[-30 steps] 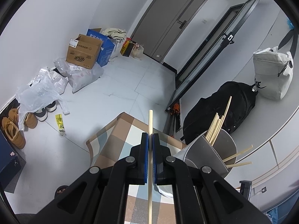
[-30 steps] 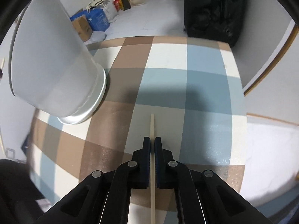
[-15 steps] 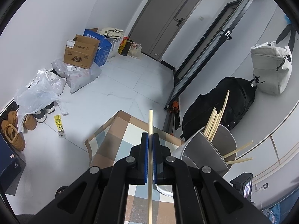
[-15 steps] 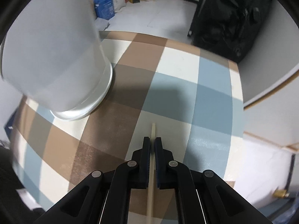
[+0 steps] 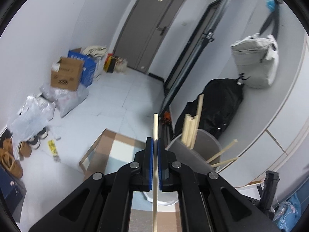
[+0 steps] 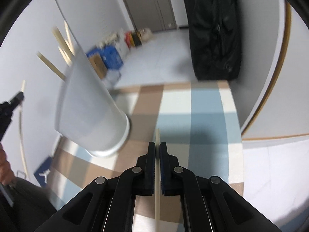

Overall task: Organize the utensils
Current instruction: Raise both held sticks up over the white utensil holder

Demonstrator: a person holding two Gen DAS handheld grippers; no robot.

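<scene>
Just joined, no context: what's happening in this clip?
A person is sorting chopsticks with a hand-held gripper in each hand. The left hand-held gripper is shut on one chopstick, held in the air beside the white holder cup, which already has several chopsticks standing in it. The right hand-held gripper is shut on another chopstick above the checked tablecloth. Neither held chopstick is in the cup yet.

brown-blue-cream checked tablecloth (image 6: 204, 119)

One cup (image 5: 195, 152); roughly seven chopsticks (image 5: 190, 131) inside, blurred; two tools (image 5: 155, 145), each with one.
</scene>
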